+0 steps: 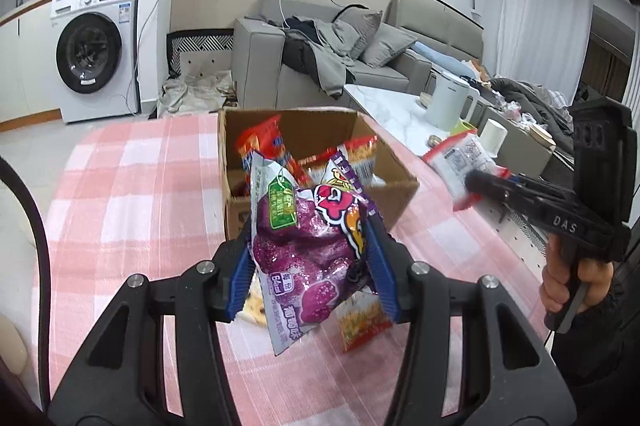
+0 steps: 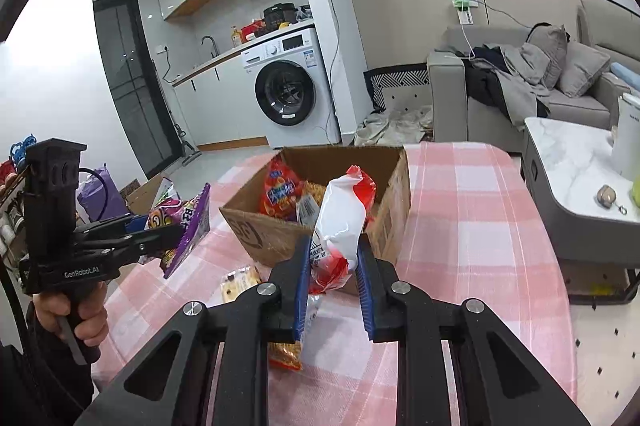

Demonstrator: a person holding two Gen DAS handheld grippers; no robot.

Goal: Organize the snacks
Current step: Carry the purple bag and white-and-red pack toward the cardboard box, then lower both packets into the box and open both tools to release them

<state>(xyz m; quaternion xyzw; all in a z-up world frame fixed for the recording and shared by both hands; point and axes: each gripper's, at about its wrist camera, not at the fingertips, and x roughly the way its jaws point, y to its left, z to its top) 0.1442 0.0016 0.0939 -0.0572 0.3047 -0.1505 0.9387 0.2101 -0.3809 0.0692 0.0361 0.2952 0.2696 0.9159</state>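
Observation:
My left gripper [image 1: 312,238] is shut on a purple snack bag [image 1: 308,250] and holds it in the air just in front of the open cardboard box [image 1: 400,185]. At the right of the same view, my right gripper [image 1: 476,185] is shut on a white and red packet [image 1: 460,161]. In the right wrist view this packet [image 2: 340,222] stands upright between the blue pads of the right gripper [image 2: 334,254], close to the box [image 2: 256,234]. The left gripper [image 2: 168,234] with the purple bag [image 2: 188,222] hangs at the left. Red snack bags [image 2: 280,193] lie in the box.
The pink checked tablecloth [image 1: 140,205] bears an orange packet [image 2: 286,354] and a small biscuit packet [image 2: 240,282] in front of the box. A white marble side table [image 2: 568,161] with a kettle [image 1: 452,101] stands to the right. Behind are a grey sofa [image 1: 360,65] and a washing machine [image 1: 96,49].

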